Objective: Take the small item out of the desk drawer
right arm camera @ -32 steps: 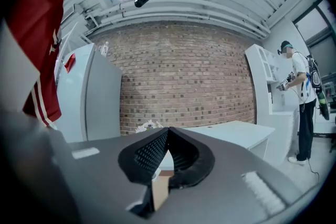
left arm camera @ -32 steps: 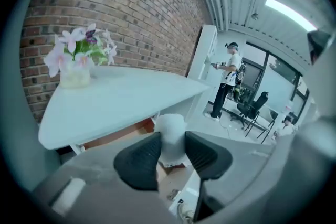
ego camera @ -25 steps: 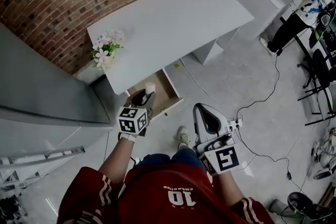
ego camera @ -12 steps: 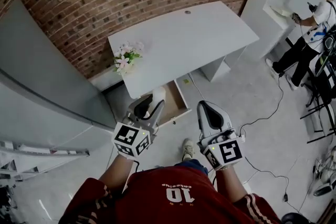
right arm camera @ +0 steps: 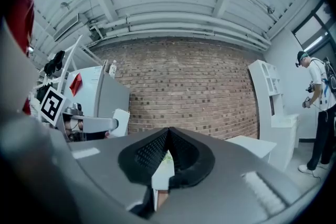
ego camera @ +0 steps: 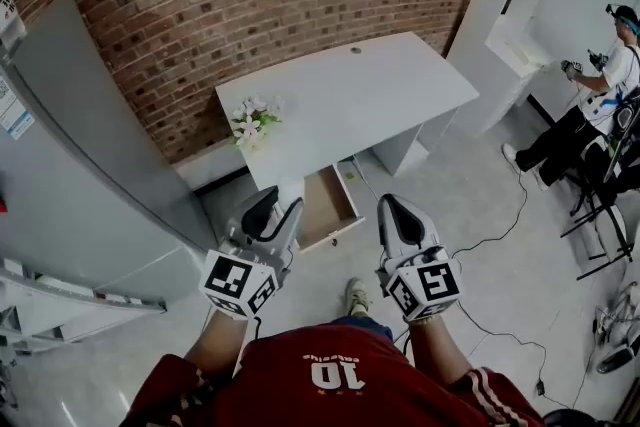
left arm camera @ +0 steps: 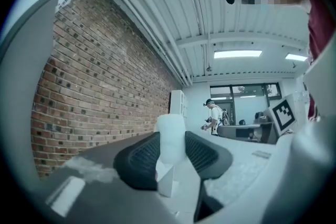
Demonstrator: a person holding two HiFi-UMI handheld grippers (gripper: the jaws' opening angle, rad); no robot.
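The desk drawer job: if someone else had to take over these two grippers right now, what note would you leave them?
Left gripper: fingers closed on the small white item, held up in the air in front of the desk.
Right gripper: fingers pressed together, nothing between them, held beside the left one.
Drawer: pulled open under the desk's front edge.
Done: the item is out of the drawer.
Left: probably only setting the item down somewhere; the drawer is not yet closed.
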